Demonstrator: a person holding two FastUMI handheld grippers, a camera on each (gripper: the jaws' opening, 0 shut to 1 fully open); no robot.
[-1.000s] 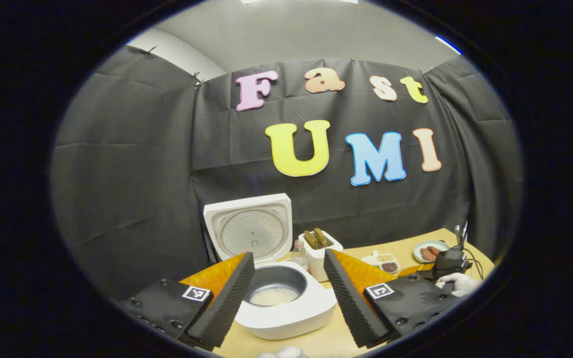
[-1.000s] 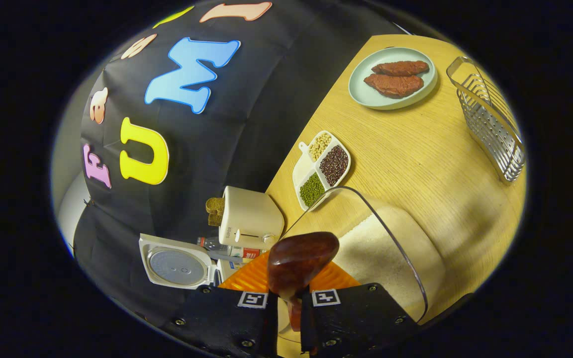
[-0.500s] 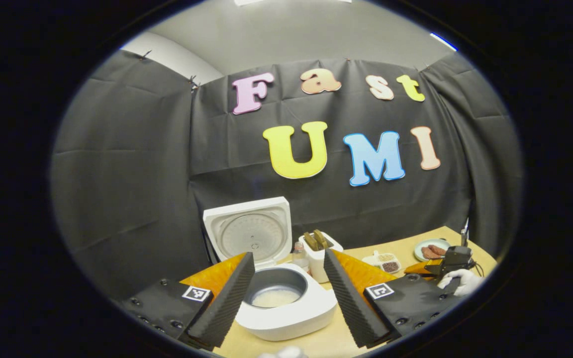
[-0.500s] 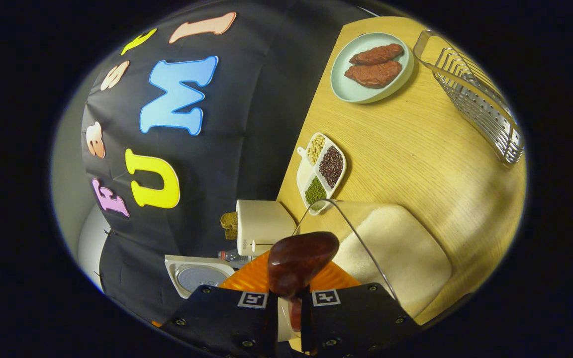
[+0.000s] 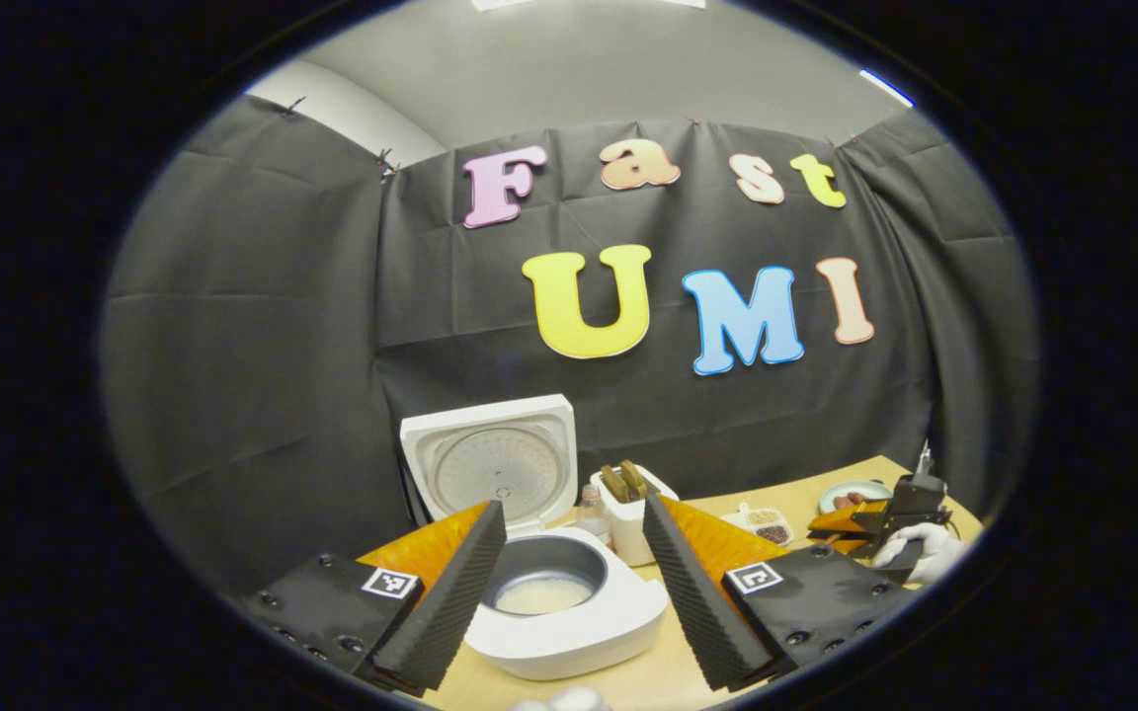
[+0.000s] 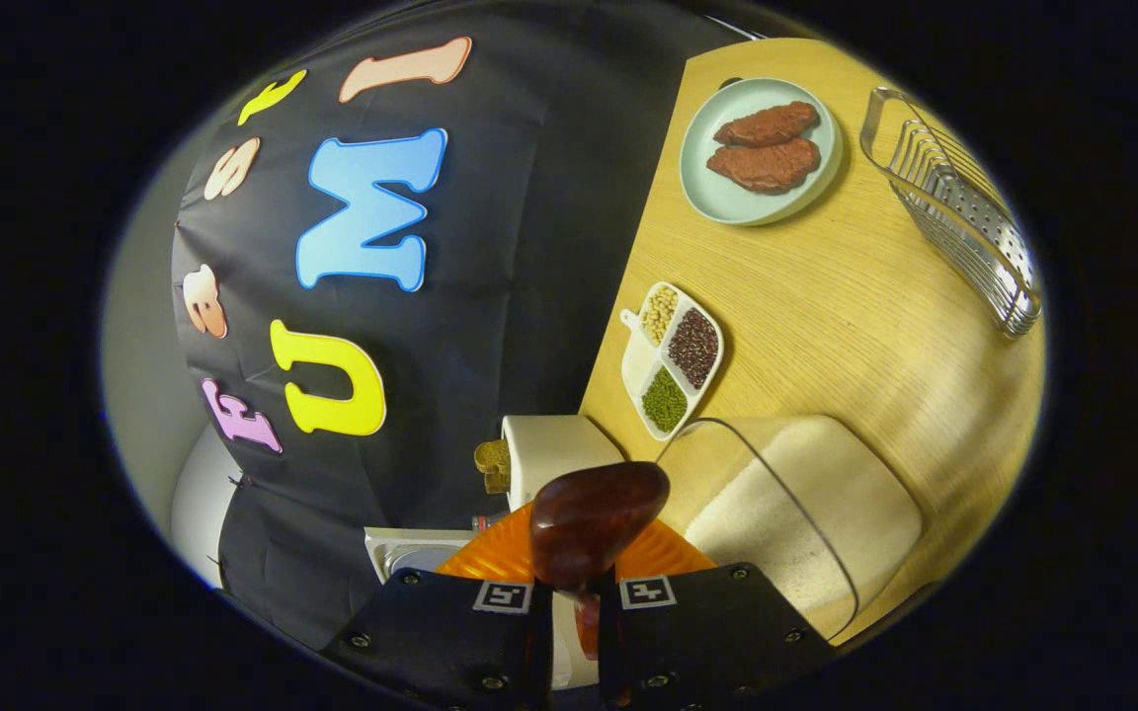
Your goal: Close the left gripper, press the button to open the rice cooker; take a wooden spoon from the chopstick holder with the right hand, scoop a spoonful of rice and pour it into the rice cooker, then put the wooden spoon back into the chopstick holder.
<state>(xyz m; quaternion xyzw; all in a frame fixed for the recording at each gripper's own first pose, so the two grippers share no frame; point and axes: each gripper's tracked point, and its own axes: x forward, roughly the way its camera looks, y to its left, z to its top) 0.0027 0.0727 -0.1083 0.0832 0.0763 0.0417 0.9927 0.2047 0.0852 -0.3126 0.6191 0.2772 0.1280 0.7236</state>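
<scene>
The white rice cooker (image 5: 569, 637) stands with its lid (image 5: 492, 462) up and a little rice in the pot, framed between the fingers of my open left gripper (image 5: 574, 509). My right gripper (image 6: 574, 578) is shut on the handle of the dark wooden spoon (image 6: 594, 515), whose bowl sticks up over the near corner of a clear container of rice (image 6: 806, 504). In the left gripper view that right gripper (image 5: 880, 518) shows far right, held by a gloved hand (image 5: 920, 553). A metal wire holder (image 6: 959, 212) lies at the table's far right.
A white toaster (image 6: 554, 449) with bread stands beside the cooker, by a small bottle (image 5: 589, 499). A three-part dish of beans (image 6: 676, 360) and a pale plate (image 6: 717, 193) with two meat pieces lie on the wooden table (image 6: 846, 306).
The right gripper view has swung: the rice container now sits more to the right and the cooker lid lower. In the left gripper view the right gripper has drifted slightly right. The spoon stays held.
</scene>
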